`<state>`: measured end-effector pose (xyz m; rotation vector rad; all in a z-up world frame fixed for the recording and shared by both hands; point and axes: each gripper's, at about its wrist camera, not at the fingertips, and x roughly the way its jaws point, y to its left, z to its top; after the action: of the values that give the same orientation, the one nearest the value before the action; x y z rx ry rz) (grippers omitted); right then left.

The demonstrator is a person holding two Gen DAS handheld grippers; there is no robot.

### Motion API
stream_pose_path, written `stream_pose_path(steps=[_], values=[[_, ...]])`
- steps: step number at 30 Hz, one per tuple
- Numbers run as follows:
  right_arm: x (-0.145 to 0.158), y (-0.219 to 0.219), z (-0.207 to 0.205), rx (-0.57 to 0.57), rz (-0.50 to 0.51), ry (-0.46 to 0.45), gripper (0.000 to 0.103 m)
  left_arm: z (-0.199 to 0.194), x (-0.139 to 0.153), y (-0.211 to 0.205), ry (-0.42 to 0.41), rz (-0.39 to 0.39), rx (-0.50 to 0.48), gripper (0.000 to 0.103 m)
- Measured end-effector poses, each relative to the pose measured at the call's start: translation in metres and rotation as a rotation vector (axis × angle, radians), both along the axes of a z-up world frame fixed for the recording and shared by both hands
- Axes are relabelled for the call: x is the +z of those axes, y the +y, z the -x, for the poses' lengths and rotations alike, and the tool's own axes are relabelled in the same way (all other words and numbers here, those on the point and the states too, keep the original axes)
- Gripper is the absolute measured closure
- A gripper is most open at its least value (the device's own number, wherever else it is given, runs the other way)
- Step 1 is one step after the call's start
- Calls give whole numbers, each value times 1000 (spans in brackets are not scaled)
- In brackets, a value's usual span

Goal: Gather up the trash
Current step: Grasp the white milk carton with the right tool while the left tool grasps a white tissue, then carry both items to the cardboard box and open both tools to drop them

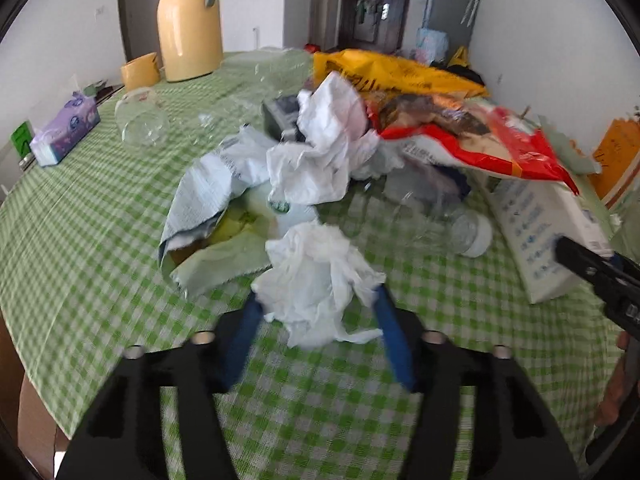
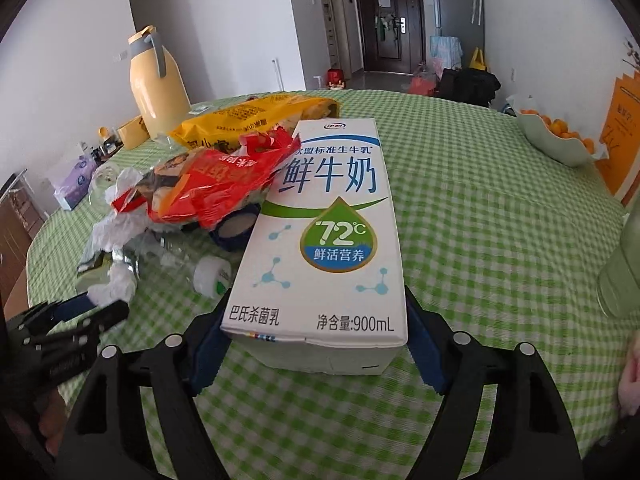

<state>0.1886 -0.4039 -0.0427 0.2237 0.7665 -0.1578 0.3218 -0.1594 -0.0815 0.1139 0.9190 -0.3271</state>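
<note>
Left gripper point(image 1: 318, 300): fingers pinching a crumpled white tissue point(image 1: 316, 280), low over the green checked counter point(image 1: 80, 208), at the near edge of the trash pile. Right gripper point(image 2: 316, 336): fingers clamped on both sides of the near end of a white milk carton point(image 2: 320, 232) lying flat on the counter. Behind: red snack bag point(image 2: 216, 184), yellow bag point(image 2: 256, 118), then yellow jug point(image 2: 154, 88).
</note>
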Motion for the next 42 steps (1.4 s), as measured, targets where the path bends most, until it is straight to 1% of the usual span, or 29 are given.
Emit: stream_pose_path(steps=[1, 2, 3, 5, 9, 11, 16, 18, 20, 23, 28, 30, 33, 36, 38, 39, 40, 41, 42], values=[[1, -3, 5, -6, -9, -11, 29, 0, -1, 2, 11, -8, 26, 80], [2, -6, 10, -14, -17, -23, 30, -1, 0, 2, 19, 4, 37, 95], [3, -9, 15, -24, -22, -33, 30, 1, 5, 6, 30, 43, 35, 99], [6, -14, 23, -25, -22, -40, 31, 10, 17, 13, 18, 82, 31, 100], [22, -24, 44, -38, -9, -89, 31, 34, 52, 28, -59, 112, 31, 100], [34, -27, 57, -54, 10, -132, 32, 42, 66, 33, -94, 123, 35, 100], [53, -34, 83, -80, 27, -193, 32, 58, 98, 47, -189, 137, 47, 100], [61, -36, 96, -97, 32, -222, 32, 67, 107, 51, -204, 140, 48, 100], [69, -33, 103, -106, 35, -252, 32, 68, 116, 61, -218, 143, 50, 100], [81, -33, 109, -105, 48, -281, 32, 75, 126, 62, -244, 138, 43, 100], [95, -25, 110, -101, 69, -313, 32, 81, 132, 66, -293, 150, 37, 100], [102, -16, 106, -79, 75, -328, 32, 81, 133, 73, -303, 155, 45, 100], [113, 2, 97, -23, 88, -361, 32, 74, 134, 90, -293, 170, 89, 100], [121, 26, 81, 54, 88, -375, 32, 75, 139, 122, -327, 177, 160, 100], [128, 50, 65, 140, 64, -386, 32, 78, 141, 156, -346, 165, 232, 100], [130, 60, 58, 178, 54, -390, 32, 82, 143, 180, -355, 158, 291, 100], [134, 78, 47, 240, 39, -400, 32, 84, 143, 194, -359, 153, 321, 100], [136, 97, 37, 296, 25, -406, 32, 89, 144, 217, -367, 139, 375, 100], [138, 114, 28, 345, 12, -407, 32, 96, 143, 247, -371, 113, 453, 100]])
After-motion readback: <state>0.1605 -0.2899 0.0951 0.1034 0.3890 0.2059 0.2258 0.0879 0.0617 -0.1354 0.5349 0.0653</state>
